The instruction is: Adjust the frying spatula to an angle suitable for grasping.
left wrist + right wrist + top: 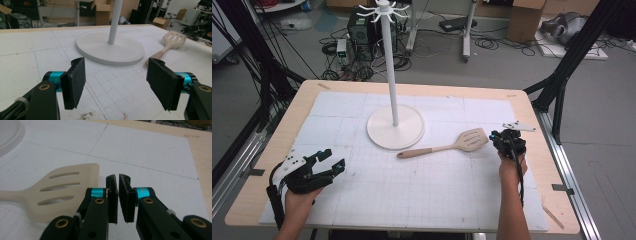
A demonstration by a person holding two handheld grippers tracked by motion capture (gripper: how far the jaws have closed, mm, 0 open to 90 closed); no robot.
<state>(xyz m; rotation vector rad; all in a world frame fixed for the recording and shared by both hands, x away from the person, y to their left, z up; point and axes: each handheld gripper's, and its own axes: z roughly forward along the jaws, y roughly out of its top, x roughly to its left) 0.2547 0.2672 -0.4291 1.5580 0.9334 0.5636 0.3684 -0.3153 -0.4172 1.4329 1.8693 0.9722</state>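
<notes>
White gridded foam mat covers your wooden table. At centre right lies a beige slotted spatula, smooth and flat. Your right gripper sits just beside its blade, jaws nearly closed, empty. Your left gripper, lower left, gapes wide.

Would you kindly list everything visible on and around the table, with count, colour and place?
spatula: one, beige, slotted, lying flat right of centre.
hook stand: one, white, round base and tall pole, centre of the mat.
mat: one, white, gridded, covering the table.
table: one, light wood.
cardboard boxes: brown, on the floor behind.
cables: black, on the floor behind.
left gripper: one, black, near-left corner, jaws open, empty.
right gripper: one, black, beside the spatula's blade, jaws shut, empty.
</notes>
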